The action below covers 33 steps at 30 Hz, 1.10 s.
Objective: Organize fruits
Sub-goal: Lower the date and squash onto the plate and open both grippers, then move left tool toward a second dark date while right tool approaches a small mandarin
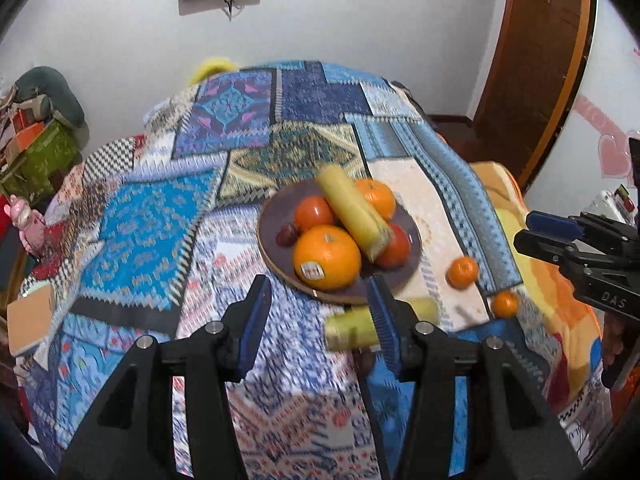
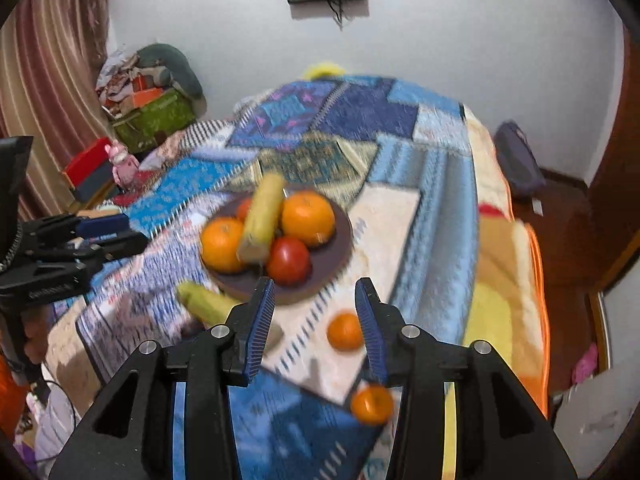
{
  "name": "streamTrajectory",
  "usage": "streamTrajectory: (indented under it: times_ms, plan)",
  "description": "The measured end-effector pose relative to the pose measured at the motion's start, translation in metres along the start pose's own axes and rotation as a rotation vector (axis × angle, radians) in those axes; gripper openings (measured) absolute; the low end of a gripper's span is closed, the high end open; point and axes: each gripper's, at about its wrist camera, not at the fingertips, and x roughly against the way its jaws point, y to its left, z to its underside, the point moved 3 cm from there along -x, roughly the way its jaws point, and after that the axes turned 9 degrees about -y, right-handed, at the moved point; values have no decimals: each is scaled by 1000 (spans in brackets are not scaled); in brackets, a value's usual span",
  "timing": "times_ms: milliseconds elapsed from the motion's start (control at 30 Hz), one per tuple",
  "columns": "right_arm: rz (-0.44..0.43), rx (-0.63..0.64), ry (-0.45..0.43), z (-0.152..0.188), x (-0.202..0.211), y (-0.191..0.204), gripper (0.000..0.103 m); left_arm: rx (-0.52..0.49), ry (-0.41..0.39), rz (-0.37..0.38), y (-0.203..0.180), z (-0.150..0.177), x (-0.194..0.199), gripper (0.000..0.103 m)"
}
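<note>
Here, both claws wide, mandarin [image 2: 345, 331] beside plate [image 2: 344, 236]

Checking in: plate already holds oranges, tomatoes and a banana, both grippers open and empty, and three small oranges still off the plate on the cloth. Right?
Not quite: only two small oranges lie off the plate, as the right wrist view shows. A second banana also lies on the cloth. The rest holds.
</note>
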Motion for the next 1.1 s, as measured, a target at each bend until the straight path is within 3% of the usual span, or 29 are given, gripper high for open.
streamTrajectory:
  times_ms: [433, 900, 1100]
  plan:
    - [36, -128, 148, 78, -10, -31, 39, 12, 152, 42, -21, 62, -28, 50]
    - [72, -148, 168, 93, -15, -47, 39, -4, 203, 63, -32, 74, -57, 47]
    - [70, -134, 171, 95, -21, -44, 39, 18, 205, 61, -29, 73, -63, 32]
